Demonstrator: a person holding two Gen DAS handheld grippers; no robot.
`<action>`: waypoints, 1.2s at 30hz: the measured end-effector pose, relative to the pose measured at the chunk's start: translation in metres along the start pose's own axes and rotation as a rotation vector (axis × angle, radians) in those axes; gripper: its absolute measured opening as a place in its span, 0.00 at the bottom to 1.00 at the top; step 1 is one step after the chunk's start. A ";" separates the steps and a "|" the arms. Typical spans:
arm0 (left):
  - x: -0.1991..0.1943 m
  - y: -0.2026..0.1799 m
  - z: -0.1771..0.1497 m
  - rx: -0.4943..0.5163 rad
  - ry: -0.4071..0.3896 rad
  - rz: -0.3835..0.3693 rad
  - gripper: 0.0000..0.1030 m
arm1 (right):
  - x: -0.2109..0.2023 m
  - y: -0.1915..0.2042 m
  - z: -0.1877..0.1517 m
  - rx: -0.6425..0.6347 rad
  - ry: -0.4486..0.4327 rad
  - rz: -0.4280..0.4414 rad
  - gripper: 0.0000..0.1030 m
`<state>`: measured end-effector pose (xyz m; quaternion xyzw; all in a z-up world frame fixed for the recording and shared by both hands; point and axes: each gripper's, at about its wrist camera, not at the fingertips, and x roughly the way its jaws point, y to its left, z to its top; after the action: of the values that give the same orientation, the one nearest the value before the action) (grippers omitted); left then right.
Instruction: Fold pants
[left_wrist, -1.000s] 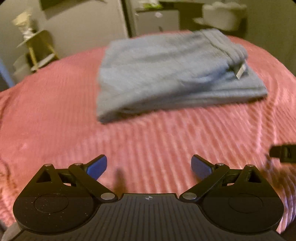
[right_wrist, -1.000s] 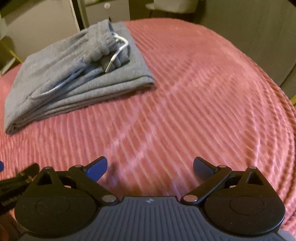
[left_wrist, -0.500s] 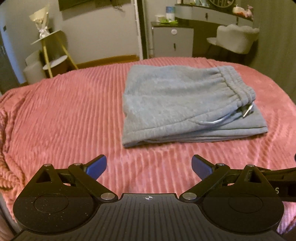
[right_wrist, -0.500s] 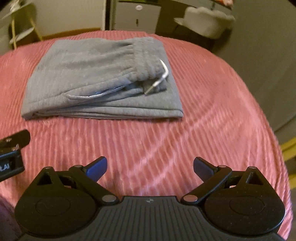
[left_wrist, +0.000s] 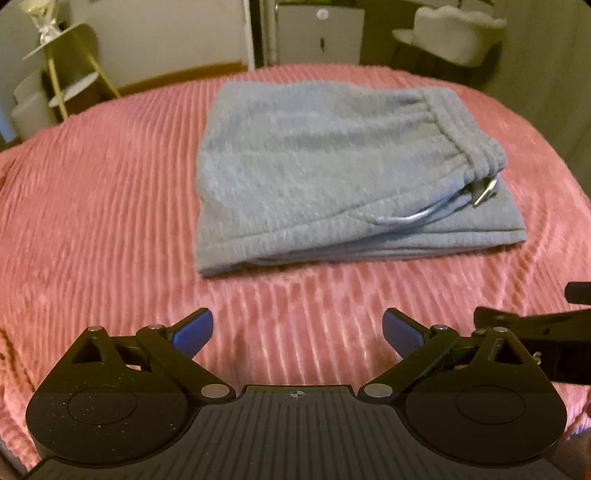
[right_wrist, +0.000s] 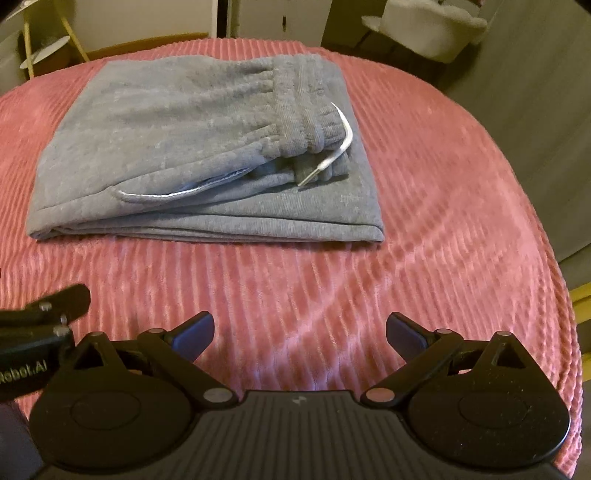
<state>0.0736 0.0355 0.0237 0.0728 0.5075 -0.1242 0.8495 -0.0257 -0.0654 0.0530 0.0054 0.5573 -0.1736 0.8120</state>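
Note:
Grey sweatpants (left_wrist: 332, 166) lie folded in a flat stack on the pink ribbed bedspread (left_wrist: 110, 206). The waistband is on the right, with a white drawstring (right_wrist: 341, 146) hanging out. They also show in the right wrist view (right_wrist: 192, 147). My left gripper (left_wrist: 297, 328) is open and empty, held above the bedspread in front of the pants, apart from them. My right gripper (right_wrist: 300, 332) is open and empty, also in front of the pants. Each gripper's edge shows at the side of the other's view.
A gold-legged tiered side table (left_wrist: 62, 74) stands beyond the bed at the left. A white cabinet (left_wrist: 317, 33) and a pale upholstered chair (left_wrist: 454, 37) stand behind the bed. The bed's right edge (right_wrist: 554, 258) drops off beside a grey wall.
Both grippers have swung around and drawn back to face the folded pants squarely. The pants have stayed in place. Both grippers have remained open.

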 end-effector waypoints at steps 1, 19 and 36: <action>0.001 -0.001 0.000 -0.002 0.005 0.002 0.98 | 0.001 -0.001 0.002 0.000 0.005 0.004 0.97; 0.016 -0.011 0.010 0.036 0.061 0.031 0.98 | 0.025 -0.006 0.014 -0.010 0.032 0.019 0.97; 0.022 -0.007 0.011 0.023 0.090 0.070 0.98 | 0.025 -0.012 0.011 0.011 0.039 0.035 0.97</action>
<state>0.0910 0.0235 0.0092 0.1059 0.5407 -0.0969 0.8289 -0.0112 -0.0860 0.0367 0.0232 0.5716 -0.1622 0.8040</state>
